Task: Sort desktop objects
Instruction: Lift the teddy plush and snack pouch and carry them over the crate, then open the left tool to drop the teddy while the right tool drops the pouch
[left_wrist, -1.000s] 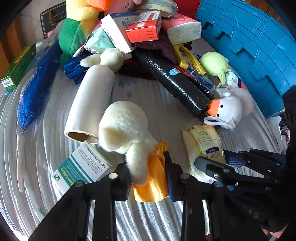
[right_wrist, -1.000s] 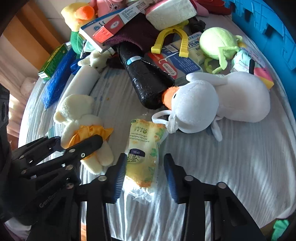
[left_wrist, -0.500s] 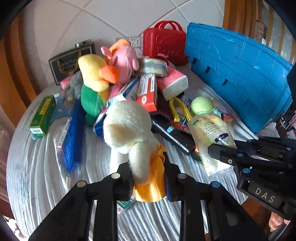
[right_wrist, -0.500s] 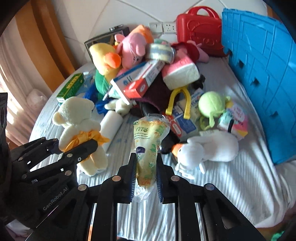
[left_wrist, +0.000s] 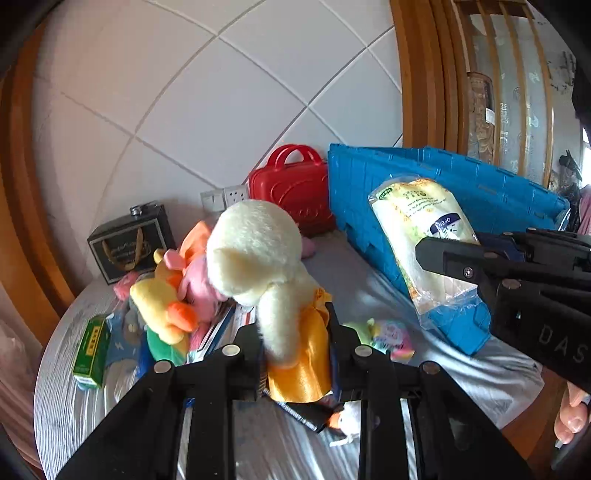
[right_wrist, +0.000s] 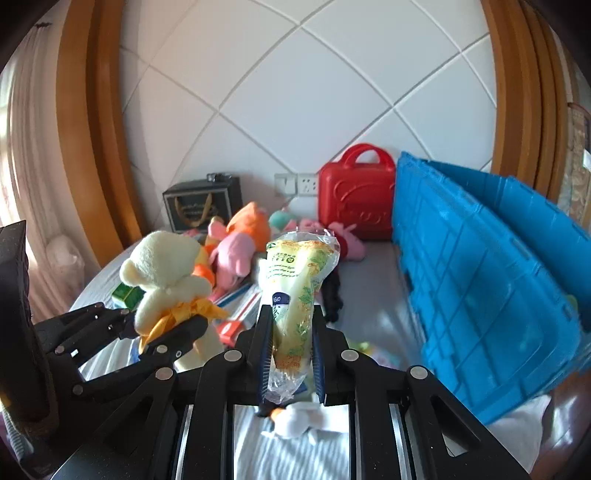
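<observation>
My left gripper (left_wrist: 295, 332) is shut on a cream plush bear (left_wrist: 255, 243) with an orange satin cloth (left_wrist: 299, 362), held up above the table. The right wrist view shows the same bear (right_wrist: 162, 266) at the left. My right gripper (right_wrist: 291, 339) is shut on a yellow-green plastic packet (right_wrist: 295, 288), which stands upright between its pads. From the left wrist view that packet (left_wrist: 421, 221) hangs in front of the blue crate (left_wrist: 498, 188). Both items are clear of the pile below.
The blue crate (right_wrist: 480, 280) stands on the right of the round grey-clothed table (left_wrist: 74, 406). A red case (right_wrist: 354, 199) and a black box (right_wrist: 203, 206) stand by the tiled wall. Plush toys (left_wrist: 166, 302), a green box (left_wrist: 90, 347) and a white duck (right_wrist: 299, 417) lie below.
The right gripper closed on the packet, which lay on the table. Both grippers then rose with bear and packet, and the views tipped up toward the wall.
</observation>
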